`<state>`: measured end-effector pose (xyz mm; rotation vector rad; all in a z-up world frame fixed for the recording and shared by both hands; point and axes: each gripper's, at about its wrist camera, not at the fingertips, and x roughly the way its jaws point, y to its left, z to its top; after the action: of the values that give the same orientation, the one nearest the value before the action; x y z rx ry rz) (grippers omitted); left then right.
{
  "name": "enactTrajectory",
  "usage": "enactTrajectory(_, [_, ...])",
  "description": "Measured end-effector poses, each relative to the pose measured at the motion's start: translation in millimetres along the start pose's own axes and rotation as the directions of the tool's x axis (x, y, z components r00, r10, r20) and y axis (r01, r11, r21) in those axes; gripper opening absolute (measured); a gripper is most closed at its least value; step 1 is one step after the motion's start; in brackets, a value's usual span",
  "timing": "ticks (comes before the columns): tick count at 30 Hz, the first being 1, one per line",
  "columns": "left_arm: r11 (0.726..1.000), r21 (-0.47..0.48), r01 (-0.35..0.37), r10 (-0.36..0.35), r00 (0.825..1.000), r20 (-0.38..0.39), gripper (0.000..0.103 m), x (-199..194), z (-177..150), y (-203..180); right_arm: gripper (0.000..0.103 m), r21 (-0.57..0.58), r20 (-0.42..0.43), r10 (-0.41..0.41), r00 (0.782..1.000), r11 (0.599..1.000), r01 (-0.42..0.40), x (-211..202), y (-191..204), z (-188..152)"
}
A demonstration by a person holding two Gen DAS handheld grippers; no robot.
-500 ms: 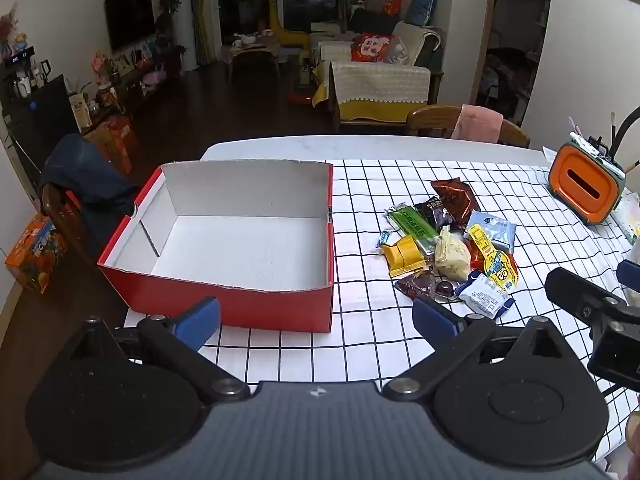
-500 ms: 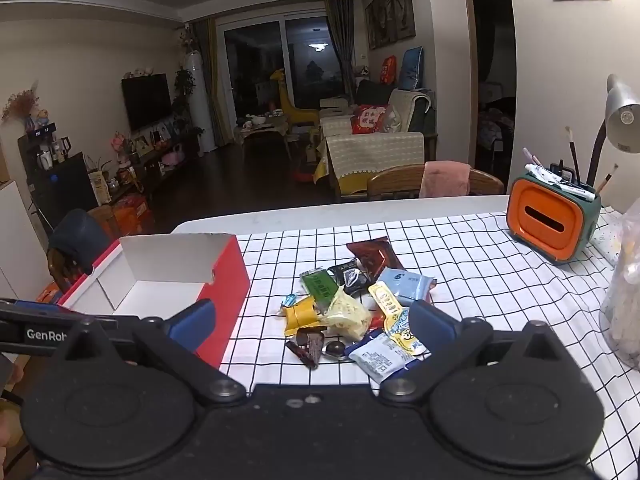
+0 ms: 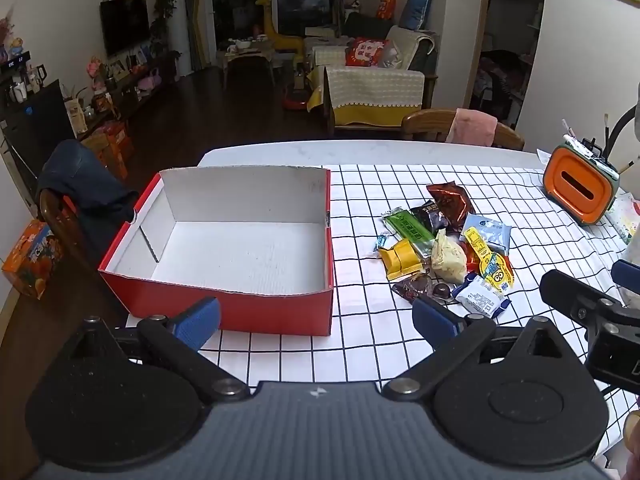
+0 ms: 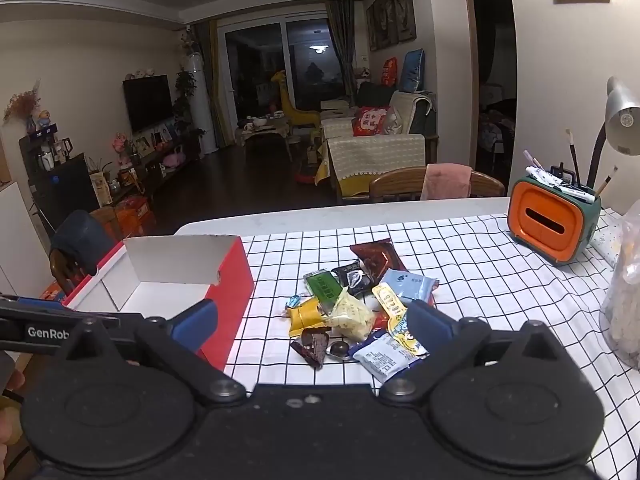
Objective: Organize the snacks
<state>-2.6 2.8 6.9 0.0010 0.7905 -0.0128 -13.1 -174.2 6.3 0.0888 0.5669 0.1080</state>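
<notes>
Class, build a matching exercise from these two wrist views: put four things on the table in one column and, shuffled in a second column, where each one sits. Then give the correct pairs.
Things
1. red cardboard box with white inside
2. orange and green pen holder
3. green flat snack packet
4. dark brown foil snack packet

Places
A. far right of the table
B. far end of the snack pile
C. left of the snack pile
D. left part of the pile, beside a yellow packet

Pairs: 1-C, 2-A, 3-D, 4-B
</notes>
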Motion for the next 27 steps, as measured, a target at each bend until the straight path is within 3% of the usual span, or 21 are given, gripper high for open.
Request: enactTrajectory(27, [1.0,-0.003,0.024,-0.024,1.0,0.013,0.103,-10.5,-1.0,9.0,0.103,0.013,-0.002,0.001,1.0,1.0,-0.001,-2.9,8.2,-0.5])
